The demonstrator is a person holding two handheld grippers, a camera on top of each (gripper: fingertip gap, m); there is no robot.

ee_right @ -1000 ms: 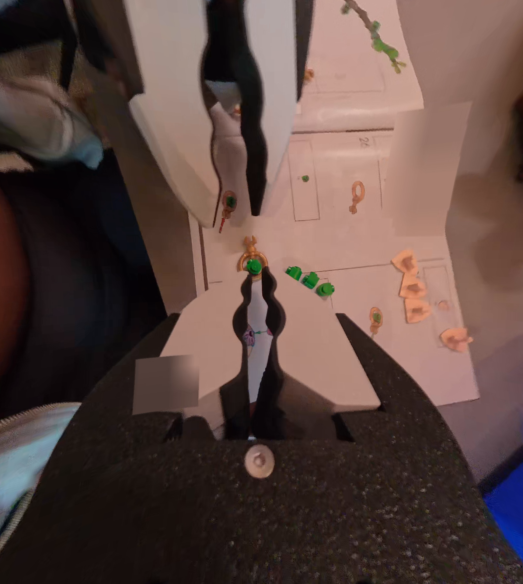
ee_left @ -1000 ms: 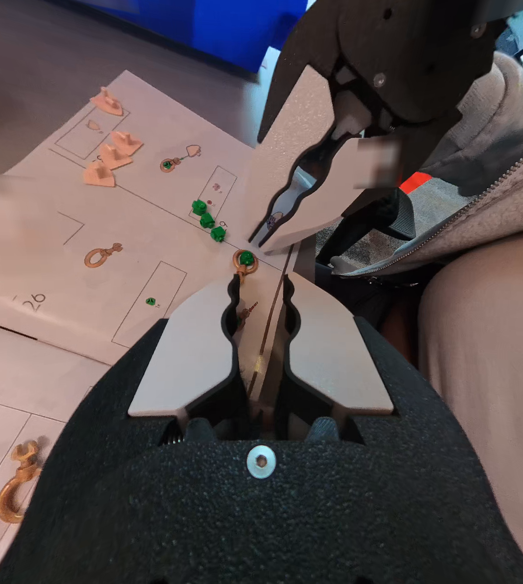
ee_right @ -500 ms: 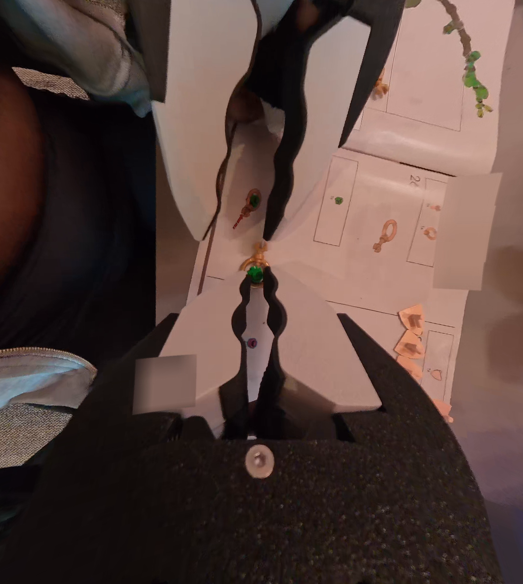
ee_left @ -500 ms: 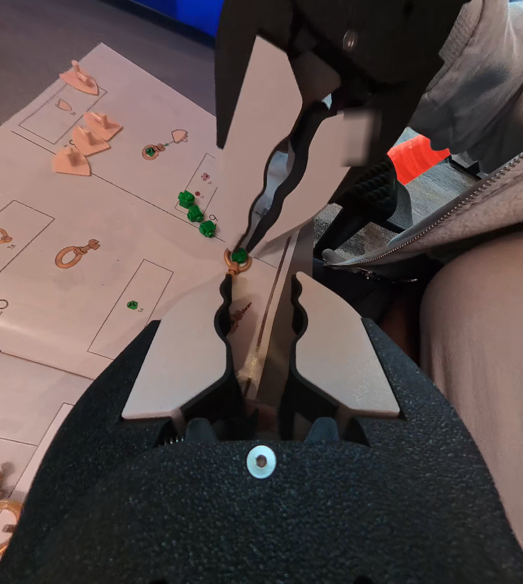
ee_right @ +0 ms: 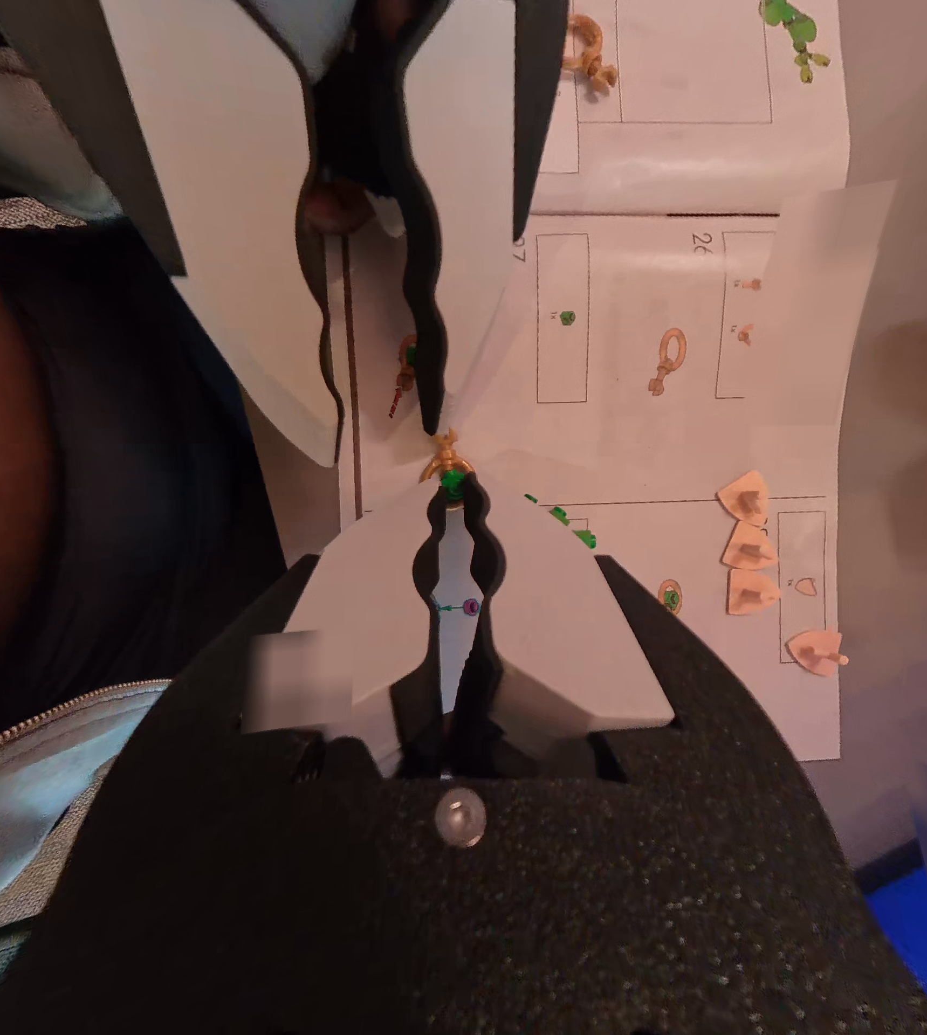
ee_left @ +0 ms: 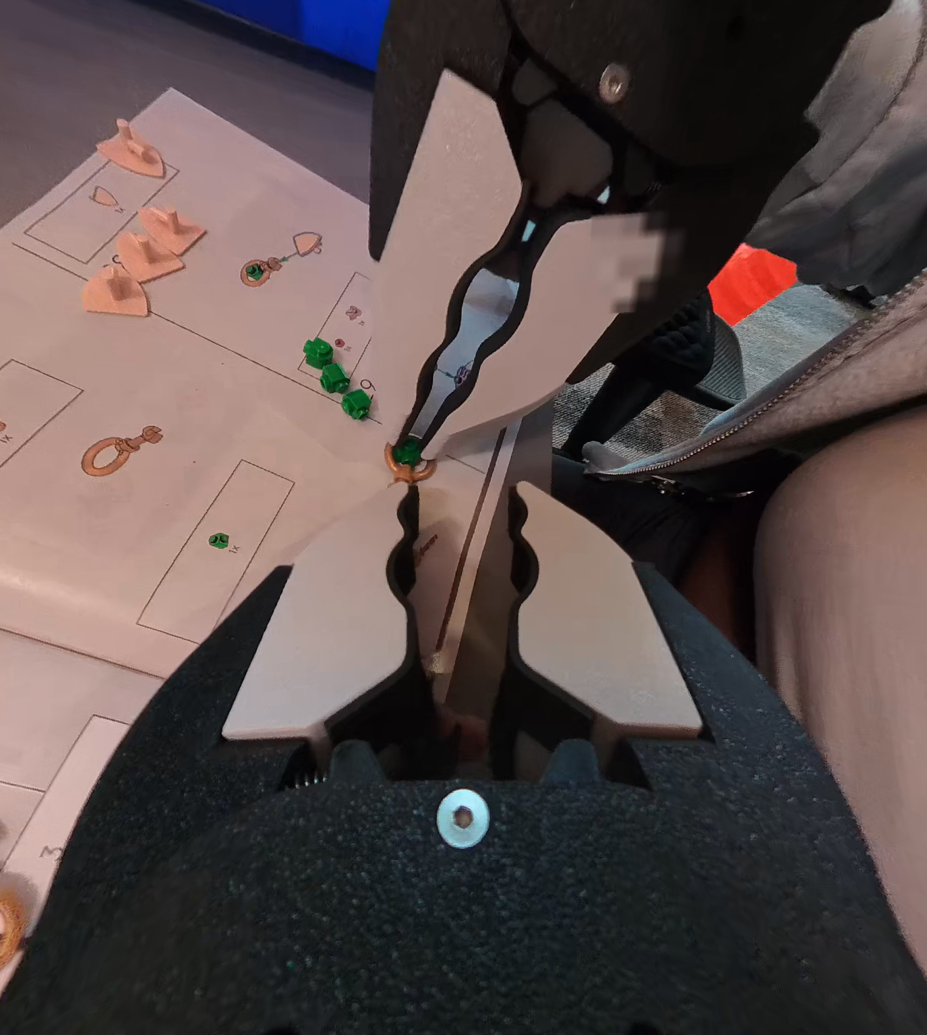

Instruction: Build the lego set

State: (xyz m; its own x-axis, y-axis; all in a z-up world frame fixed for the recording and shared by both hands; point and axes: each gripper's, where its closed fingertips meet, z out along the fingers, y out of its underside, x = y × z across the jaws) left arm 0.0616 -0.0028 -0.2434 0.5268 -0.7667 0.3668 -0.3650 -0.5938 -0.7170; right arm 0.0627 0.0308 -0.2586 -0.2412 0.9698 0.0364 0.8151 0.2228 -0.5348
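Your right gripper (ee_right: 452, 493) pinches the green stud (ee_right: 452, 483) seated in the gold ring (ee_left: 408, 464) on the instruction sheet (ee_left: 181, 448) — your left gripper (ee_left: 461, 493), fingers apart, waits just beside the ring's stem, which points at its left fingertip.

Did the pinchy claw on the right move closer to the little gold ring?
Yes. The right gripper came down to the gold ring on the instruction sheet; its tips now pinch the green stud inside that ring.
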